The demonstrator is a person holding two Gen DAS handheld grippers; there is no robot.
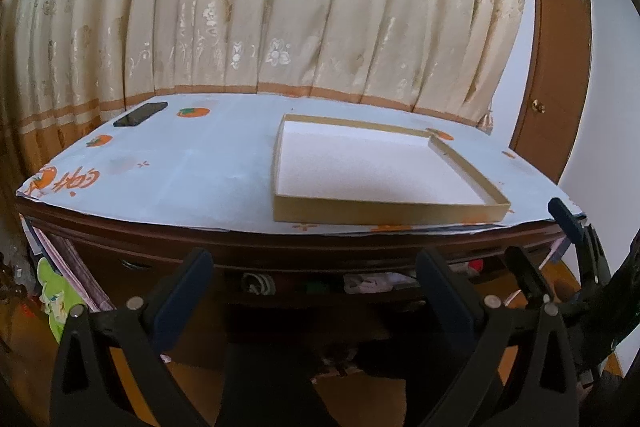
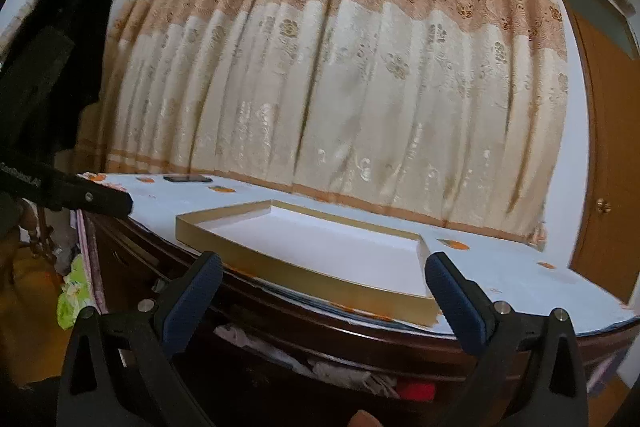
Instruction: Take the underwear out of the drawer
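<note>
A dark wooden desk has its drawer (image 1: 320,287) slightly open under the top edge. Folded clothes show in the gap: a striped piece (image 1: 258,283) and a white piece (image 1: 372,283). In the right wrist view the drawer gap (image 2: 320,367) holds white fabric (image 2: 352,375) and something red (image 2: 416,391). My left gripper (image 1: 316,267) is open and empty in front of the drawer. My right gripper (image 2: 324,275) is open and empty, level with the desk edge; it also shows at the right of the left wrist view (image 1: 560,223).
A shallow gold-edged box lid (image 1: 384,211) lies on the light blue cloth (image 1: 180,179) with orange prints. A black phone (image 1: 140,114) lies at the back left. A curtain hangs behind, and a brown door (image 1: 560,87) stands at right. A green bag (image 1: 56,295) hangs at left.
</note>
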